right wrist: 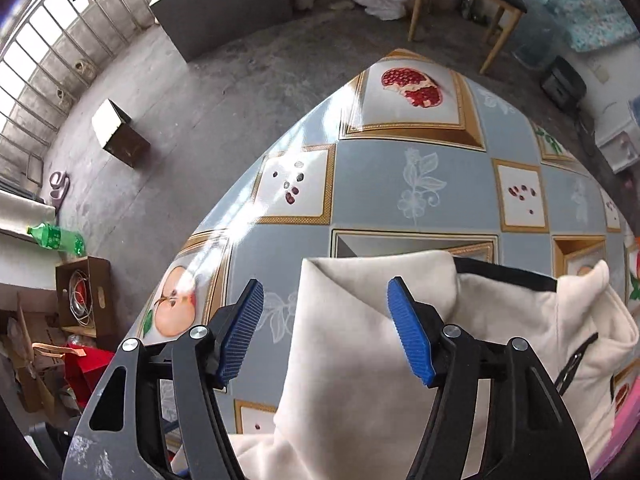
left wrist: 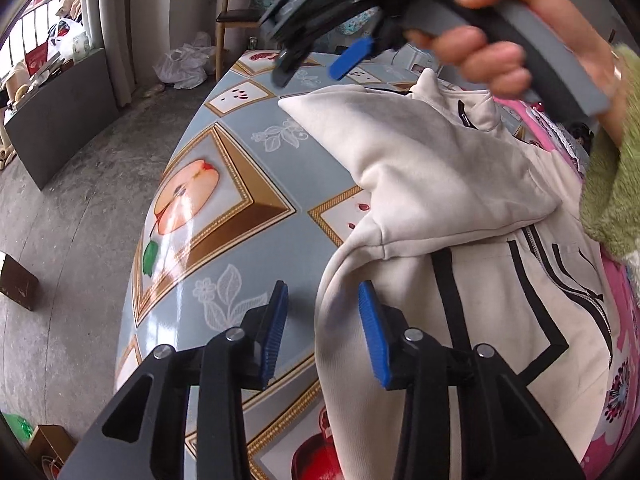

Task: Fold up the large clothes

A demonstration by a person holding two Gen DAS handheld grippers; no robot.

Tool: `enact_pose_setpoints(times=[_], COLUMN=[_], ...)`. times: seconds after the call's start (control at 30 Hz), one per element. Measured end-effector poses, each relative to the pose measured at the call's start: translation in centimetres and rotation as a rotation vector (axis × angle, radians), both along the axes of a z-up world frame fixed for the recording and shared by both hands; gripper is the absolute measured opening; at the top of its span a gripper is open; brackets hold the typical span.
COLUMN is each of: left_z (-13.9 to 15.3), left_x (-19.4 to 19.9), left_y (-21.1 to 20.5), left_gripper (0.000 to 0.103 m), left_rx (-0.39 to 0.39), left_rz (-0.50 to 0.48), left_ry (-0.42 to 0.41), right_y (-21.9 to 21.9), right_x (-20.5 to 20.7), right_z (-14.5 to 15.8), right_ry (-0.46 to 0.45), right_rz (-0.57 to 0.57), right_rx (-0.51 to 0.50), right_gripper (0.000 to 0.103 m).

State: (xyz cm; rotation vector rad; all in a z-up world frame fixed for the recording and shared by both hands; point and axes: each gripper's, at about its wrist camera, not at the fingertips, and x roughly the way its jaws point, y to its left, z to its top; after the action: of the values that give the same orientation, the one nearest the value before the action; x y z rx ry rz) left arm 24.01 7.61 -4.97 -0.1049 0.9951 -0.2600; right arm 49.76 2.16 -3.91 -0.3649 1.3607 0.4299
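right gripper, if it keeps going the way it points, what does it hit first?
Most likely the cream hoodie: the folded sleeve lies right between the open fingers of the right gripper, nothing above it. Only its left finger hangs over bare tablecloth. Depth is hard to judge through the fisheye.

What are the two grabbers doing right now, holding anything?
Left gripper: open, holding nothing; the cream jacket's edge lies between its fingers.
Right gripper: open, holding nothing, above the jacket.
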Motion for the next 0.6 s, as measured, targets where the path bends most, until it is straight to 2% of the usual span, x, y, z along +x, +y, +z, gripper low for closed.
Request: enact_pose_setpoints(times=[0.13, 0.2, 0.23, 0.27, 0.3, 0.33, 0.4, 0.47, 0.6], left_z=[-0.1, -0.1, -0.1, -0.2, -0.2, -0.2, -0.3, -0.1, 1.6], left_x=[0.3, 0.4, 0.5, 0.6, 0.7, 0.7, 0.9, 0.9, 1.5], left_y=[-0.3, -0.4, -0.5, -0.6, -0.7, -0.8, -0.9, -0.8, 1.0], left_gripper=[0.036, 0.034, 0.030, 0.028, 0.023, 0.012, 0.006, 0.005, 0.004], left_rx=[0.030, 0.051, 0.060, 0.072, 0.077, 0.071, 0.050, 0.047, -0.029], left_rz=[0.009, 0.017, 0.019, 0.024, 0.026, 0.024, 0.026, 0.041, 0.095], left_ry=[-0.015, -0.025, -0.030, -0.037, -0.042, -0.043, -0.040, -0.055, -0.105], right_y=[1.1, 1.4, 1.3, 1.3, 1.0, 0.8, 0.3, -1.0, -3.7], right_x=[0.8, 0.5, 0.5, 0.5, 0.5, 0.5, 0.6, 1.0, 2.8], right_z=[-2.6, -2.6, -2.5, -2.4, -2.2, -1.8, -0.9, 0.6, 4.4], right_ry=[0.058, 0.050, 0.046, 0.061, 0.075, 0.066, 0.050, 0.016, -0.044], right_rz=[0.020, 0.042, 0.034, 0.020, 0.014, 0.012, -0.013, -0.064, -0.156], right_rx=[-0.131, -0.154, -0.168, -0.149, -0.125, -0.119, -0.070, -0.002, 0.177], right_gripper=[0.048, 0.047, 0.036, 0.030, 0.014, 0.006, 0.005, 0.004, 0.004])
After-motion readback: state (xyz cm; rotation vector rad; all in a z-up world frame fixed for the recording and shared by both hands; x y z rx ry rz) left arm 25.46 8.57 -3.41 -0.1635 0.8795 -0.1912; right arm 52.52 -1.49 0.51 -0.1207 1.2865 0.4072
